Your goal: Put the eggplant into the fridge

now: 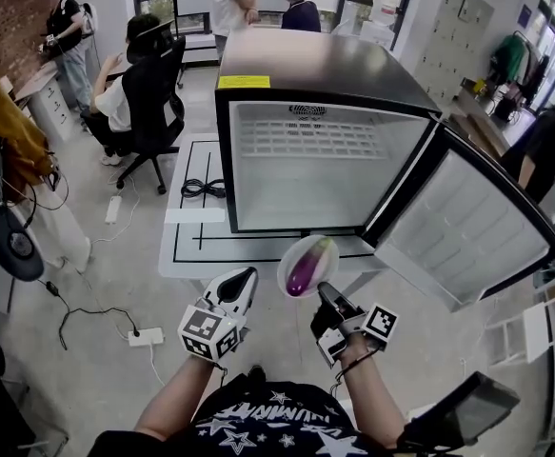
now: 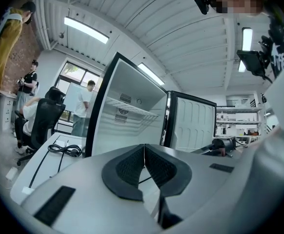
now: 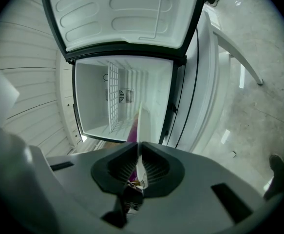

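Note:
A purple eggplant (image 1: 307,266) lies on a white plate (image 1: 289,258) held in the air just in front of the open fridge (image 1: 325,165). My right gripper (image 1: 323,296) is shut on the plate's near rim; in the right gripper view the plate (image 3: 142,130) shows edge-on between the jaws, with a sliver of eggplant (image 3: 132,131) beside it. My left gripper (image 1: 240,287) hovers to the plate's left, shut with nothing in it, and its closed pads (image 2: 132,167) point at the fridge (image 2: 124,116). The fridge's inside is white, with a wire shelf (image 1: 315,139) high up.
The fridge door (image 1: 467,222) swings out to the right. The fridge stands on a low white platform (image 1: 196,222) with a coiled black cable (image 1: 202,188). A person sits on a black office chair (image 1: 153,103) at the left. A power strip (image 1: 145,336) lies on the floor.

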Demonstrator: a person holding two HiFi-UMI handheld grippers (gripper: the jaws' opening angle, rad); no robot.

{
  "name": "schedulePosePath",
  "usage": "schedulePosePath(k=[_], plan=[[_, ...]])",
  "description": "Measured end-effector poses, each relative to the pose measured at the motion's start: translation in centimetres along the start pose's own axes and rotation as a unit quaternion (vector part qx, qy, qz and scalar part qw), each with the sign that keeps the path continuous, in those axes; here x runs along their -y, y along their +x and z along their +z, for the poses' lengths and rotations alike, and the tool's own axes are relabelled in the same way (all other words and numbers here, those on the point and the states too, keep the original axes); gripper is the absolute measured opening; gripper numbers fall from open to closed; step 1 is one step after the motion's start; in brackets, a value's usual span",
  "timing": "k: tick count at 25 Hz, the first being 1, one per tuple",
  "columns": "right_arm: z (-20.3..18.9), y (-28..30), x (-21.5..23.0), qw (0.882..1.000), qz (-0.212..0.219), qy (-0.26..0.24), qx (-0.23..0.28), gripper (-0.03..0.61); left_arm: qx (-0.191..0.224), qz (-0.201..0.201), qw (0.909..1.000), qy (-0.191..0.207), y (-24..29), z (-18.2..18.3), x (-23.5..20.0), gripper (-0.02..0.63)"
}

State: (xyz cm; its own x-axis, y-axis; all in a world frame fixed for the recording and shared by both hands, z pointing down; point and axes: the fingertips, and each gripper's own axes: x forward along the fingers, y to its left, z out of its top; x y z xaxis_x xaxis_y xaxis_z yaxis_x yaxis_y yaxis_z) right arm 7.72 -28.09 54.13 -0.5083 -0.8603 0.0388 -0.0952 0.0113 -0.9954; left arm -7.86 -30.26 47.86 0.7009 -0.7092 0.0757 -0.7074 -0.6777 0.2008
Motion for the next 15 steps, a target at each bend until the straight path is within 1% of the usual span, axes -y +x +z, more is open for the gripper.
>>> schedulePosePath(k=[4, 8, 15], plan=[[-0.4, 0.8, 0.1, 1.000, -0.002, 0.003, 0.007, 0.021, -0.002, -0.005, 1.0000, -0.002, 0.1, 0.1, -1.0, 0.009], [-1.1, 1.0, 0.7, 1.000, -0.011, 0.009, 0.003, 0.021, -0.008, -0.001, 0.9999, -0.013, 0.0, -0.5, -1.6, 0.009], [-0.4, 1.5, 1.6, 1.000, -0.024, 0.017, 0.000, 0.023, -0.021, 0.006, 0.9994, -0.027, 0.8, -1.7, -2.3, 0.009]])
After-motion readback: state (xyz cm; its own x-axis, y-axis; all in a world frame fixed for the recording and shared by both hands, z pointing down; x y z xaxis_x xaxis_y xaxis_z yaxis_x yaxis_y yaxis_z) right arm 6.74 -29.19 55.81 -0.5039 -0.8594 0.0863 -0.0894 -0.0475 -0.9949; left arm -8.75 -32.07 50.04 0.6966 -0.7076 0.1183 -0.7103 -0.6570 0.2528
